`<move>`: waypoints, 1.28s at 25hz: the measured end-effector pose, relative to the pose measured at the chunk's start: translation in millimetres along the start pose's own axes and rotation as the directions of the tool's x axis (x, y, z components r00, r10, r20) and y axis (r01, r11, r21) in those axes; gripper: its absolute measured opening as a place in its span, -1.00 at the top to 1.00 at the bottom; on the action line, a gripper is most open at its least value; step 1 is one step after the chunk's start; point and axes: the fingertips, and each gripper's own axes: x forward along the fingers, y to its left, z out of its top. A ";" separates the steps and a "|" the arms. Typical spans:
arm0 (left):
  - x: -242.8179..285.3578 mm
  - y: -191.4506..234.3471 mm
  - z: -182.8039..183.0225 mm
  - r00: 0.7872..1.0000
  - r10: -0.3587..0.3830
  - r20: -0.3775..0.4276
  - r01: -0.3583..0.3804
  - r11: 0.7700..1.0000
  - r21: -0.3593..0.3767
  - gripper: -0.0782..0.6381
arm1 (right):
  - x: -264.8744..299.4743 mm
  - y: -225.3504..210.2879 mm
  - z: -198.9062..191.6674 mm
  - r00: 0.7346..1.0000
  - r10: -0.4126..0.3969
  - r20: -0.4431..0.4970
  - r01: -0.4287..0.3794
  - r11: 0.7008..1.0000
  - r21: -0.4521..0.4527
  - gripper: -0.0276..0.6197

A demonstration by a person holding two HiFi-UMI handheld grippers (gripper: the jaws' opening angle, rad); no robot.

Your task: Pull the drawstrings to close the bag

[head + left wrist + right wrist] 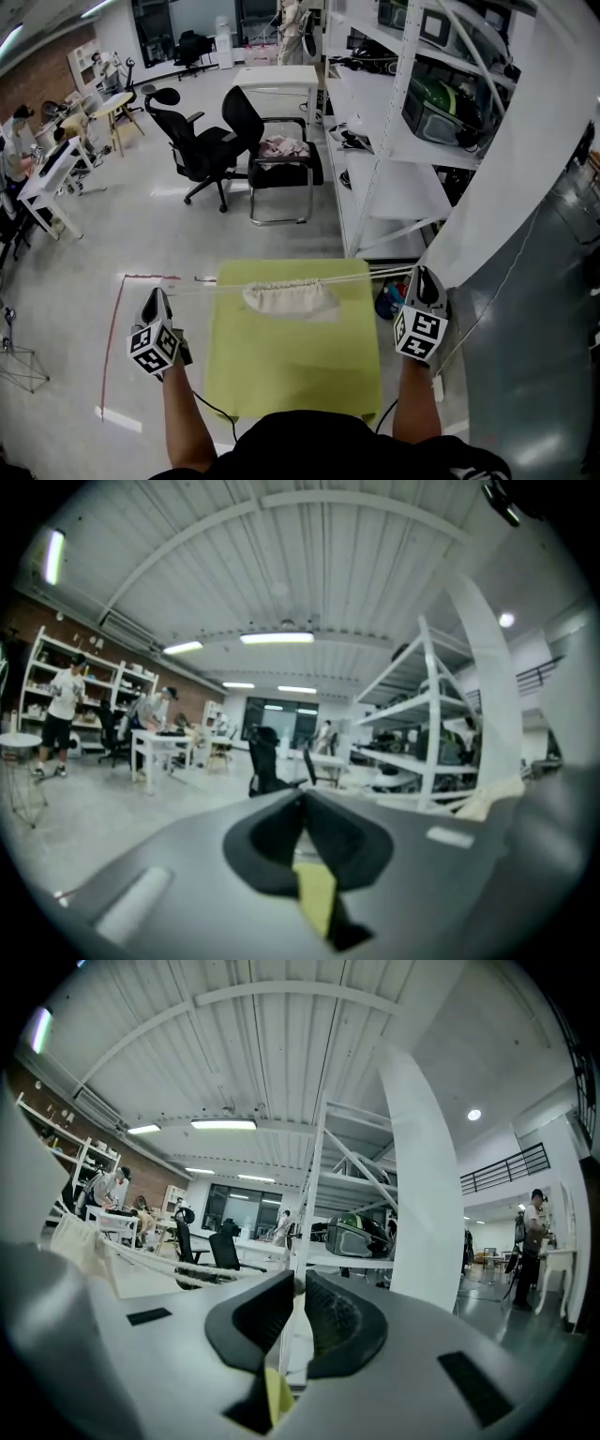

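Observation:
A white drawstring bag (286, 298) lies gathered at the far edge of the green table (291, 366). Its cords (375, 274) are stretched out straight to both sides. My left gripper (157, 298) is off the table's left edge, jaws shut, and a thin cord (202, 287) runs to its tip. My right gripper (424, 277) is off the right edge, shut on the other cords. In the right gripper view the cords (159, 1262) run from the bag (80, 1237) into the jaws (298, 1283). The left gripper view shows closed jaws (302, 799) and the bag's cloth (489, 801) at the right.
A white shelf rack (394, 187) stands beyond the table on the right, beside a white column and a grey wall (525, 309). Two black chairs (272, 150) stand on the floor ahead. Red tape (114, 328) marks the floor at the left. People work at desks far left.

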 end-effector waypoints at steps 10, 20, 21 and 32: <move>42.4 -8.2 -35.6 0.994 -0.023 -0.105 0.027 0.999 0.038 0.75 | 35.2 11.5 -42.1 0.993 0.047 -0.111 -0.047 0.999 0.003 0.81; 120.8 -49.2 -11.6 0.995 -0.058 -0.083 0.073 0.978 0.197 0.75 | 119.9 8.9 -35.9 0.990 0.052 -0.129 -0.066 0.992 -0.108 0.81; 126.5 -53.3 -9.2 0.995 -0.063 -0.083 0.078 0.975 0.207 0.75 | 125.8 9.6 -31.4 0.991 0.052 -0.126 -0.066 0.992 -0.111 0.81; 111.8 -87.3 -58.7 0.973 -0.130 -0.192 0.174 0.957 0.233 0.74 | 109.6 52.3 -36.0 0.972 0.183 -0.145 -0.205 0.966 -0.158 0.81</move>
